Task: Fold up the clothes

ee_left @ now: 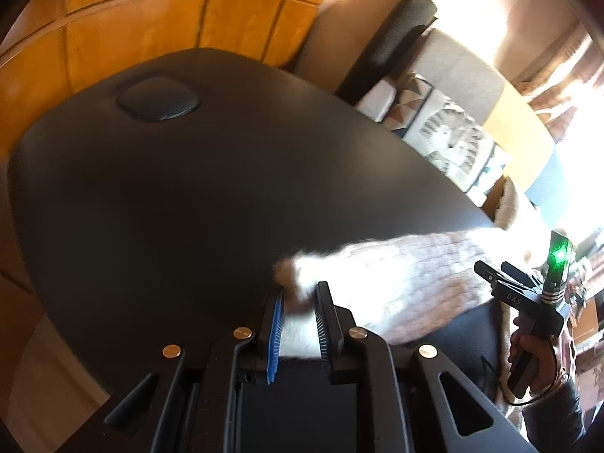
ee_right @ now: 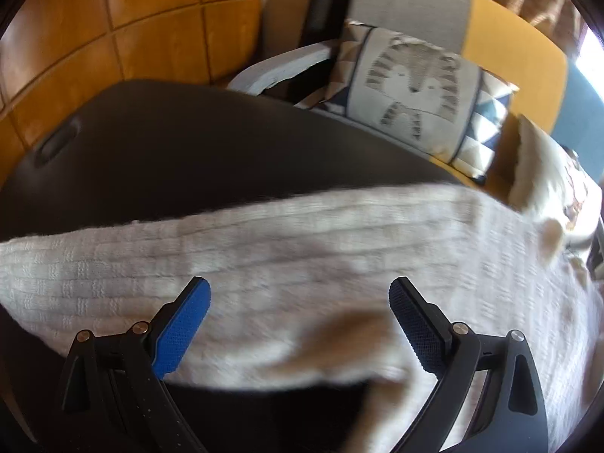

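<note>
While both wrist views blur at the cloth edges, the following can be listed.

Garment: 1 white knitted garment, ribbed weave with tan trim; it lies spread across the near and right part of the dark surface, and 1 end is lifted.

Left gripper: closed on a bunched corner of the garment, white cloth pinched between the blue pad and the black pad; the cloth runs from there to the right, raised off the surface.

Right gripper: jaws spread wide above the garment, pads not pressing on it; a blurred tan-edged fold sits between the 2 fingers. In the left wrist view it shows at the right edge with a green light, held in a hand with a dark sleeve.

Surface: dark, rounded, matte, with 1 oval recess near its far left part.

Cushion: patterned, grey and white animal design with blue triangles, beyond the surface's far edge.

Floor: orange-brown tiles with dark joints.
</note>
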Available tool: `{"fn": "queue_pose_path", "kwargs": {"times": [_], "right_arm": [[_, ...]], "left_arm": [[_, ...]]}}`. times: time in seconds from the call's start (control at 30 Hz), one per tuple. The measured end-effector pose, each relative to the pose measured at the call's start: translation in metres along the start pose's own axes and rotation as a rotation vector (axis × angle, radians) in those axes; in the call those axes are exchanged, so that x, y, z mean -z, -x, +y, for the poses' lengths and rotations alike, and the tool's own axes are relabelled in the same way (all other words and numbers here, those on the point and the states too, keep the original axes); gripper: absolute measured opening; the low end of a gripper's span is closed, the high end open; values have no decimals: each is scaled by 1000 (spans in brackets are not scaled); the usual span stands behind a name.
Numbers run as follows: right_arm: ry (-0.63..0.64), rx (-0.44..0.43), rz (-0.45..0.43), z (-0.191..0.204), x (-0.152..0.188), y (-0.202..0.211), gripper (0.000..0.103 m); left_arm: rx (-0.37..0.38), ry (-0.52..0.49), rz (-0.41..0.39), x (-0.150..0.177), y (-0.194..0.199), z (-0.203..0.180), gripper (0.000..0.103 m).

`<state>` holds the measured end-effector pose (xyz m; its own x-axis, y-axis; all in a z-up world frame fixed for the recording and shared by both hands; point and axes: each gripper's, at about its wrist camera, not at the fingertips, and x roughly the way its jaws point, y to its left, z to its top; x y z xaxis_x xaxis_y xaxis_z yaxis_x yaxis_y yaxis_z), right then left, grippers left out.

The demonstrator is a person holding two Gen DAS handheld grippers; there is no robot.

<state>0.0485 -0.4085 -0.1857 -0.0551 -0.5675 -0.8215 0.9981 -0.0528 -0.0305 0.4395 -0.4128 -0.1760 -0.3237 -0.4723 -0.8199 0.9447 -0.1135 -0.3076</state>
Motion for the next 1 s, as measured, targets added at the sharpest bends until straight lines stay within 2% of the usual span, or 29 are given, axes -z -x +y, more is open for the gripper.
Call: {"fn": "queue_pose_path", "kwargs": {"times": [0.07,0.13,0.23,0.37,0.43,0.5,0.67,0.77,0.87,0.93,1.0], "right_arm": [[20,-6,21,17,-5,-12,100],[23,7,5,28,-13,-19,101],[0,17,5,30,-26,-28,103],[0,11,21,29,-28,-23,103],[13,16,4,26,-18,-5,102],[24,48,-34,18,-3,19,102],[-78,102,-65,-18,51,74,102],[-137,112,-13,-38,73,75,102],[-216,52,41,-45,79,58,102],[-225,65,54,-35,77,49,103],[-200,105,29,-19,72,46,103]], "left_arm": [[-41,45,-3,-3,1,17,17],[-70,64,-17,-5,4,28,17],[-50,44,-19,-9,3,23,15],[27,-58,-31,-20,-19,-21,15],[53,-102,-18,-26,-40,-44,15],[43,-109,19,-30,-66,-55,15],[18,-109,40,-33,-96,-62,15],[22,-112,43,-34,-96,-60,15],[23,-104,45,-33,-92,-53,15],[17,-100,46,-31,-94,-50,15],[5,-104,46,-34,-95,-48,15]]}}
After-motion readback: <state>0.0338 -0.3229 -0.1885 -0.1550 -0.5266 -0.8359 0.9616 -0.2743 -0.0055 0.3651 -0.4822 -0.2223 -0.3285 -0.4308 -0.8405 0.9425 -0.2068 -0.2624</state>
